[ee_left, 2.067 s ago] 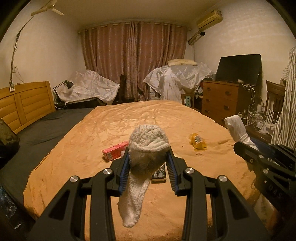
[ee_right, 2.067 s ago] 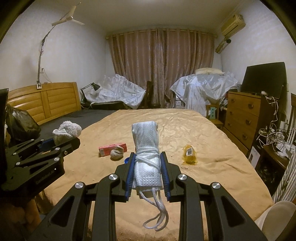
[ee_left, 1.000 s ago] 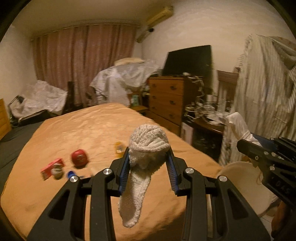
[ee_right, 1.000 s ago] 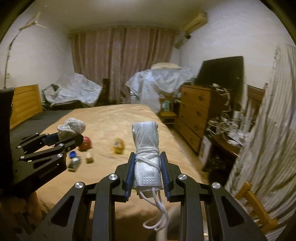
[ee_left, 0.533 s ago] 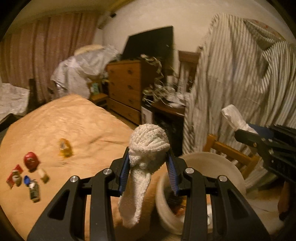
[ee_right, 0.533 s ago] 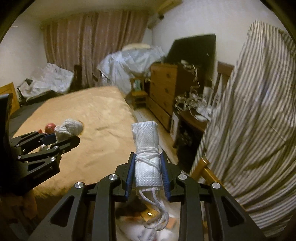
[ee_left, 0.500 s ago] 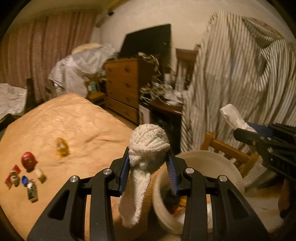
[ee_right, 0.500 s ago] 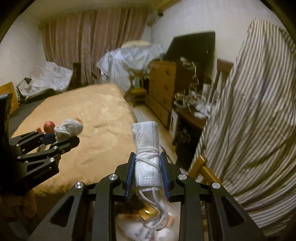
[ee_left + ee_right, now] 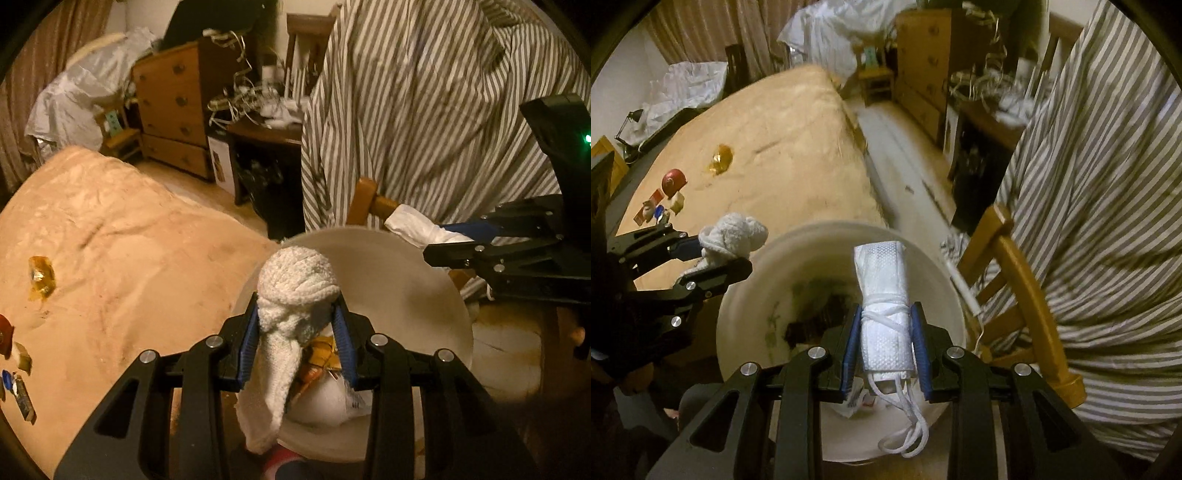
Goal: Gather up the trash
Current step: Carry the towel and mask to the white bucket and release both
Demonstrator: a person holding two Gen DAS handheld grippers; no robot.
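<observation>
My left gripper [image 9: 297, 314] is shut on a cream knitted sock [image 9: 295, 291], whose toe dangles below the jaws. It hangs over the near rim of a white round trash bin [image 9: 413, 273] that holds wrappers. My right gripper [image 9: 884, 317] is shut on a rolled white face mask [image 9: 884, 291] with its ear loops hanging down, above the bin [image 9: 746, 299]. The right wrist view shows the left gripper [image 9: 713, 251] and the sock [image 9: 735, 232] at the bin's left rim. In the left wrist view, the right gripper [image 9: 443, 240] and mask [image 9: 413, 225] are over the far right rim.
The bin stands on the floor at the corner of a bed with an orange blanket [image 9: 110, 258]. Small trash lies on the blanket: a yellow wrapper [image 9: 720, 160], a red ball-like item [image 9: 674, 181]. A wooden chair [image 9: 1023, 280] draped in a striped shirt [image 9: 1089, 192] crowds the right. A dresser [image 9: 170, 107] stands behind.
Both grippers have swung right from the bed and tilted down over the white bin. Their grips on the sock and the mask are unchanged.
</observation>
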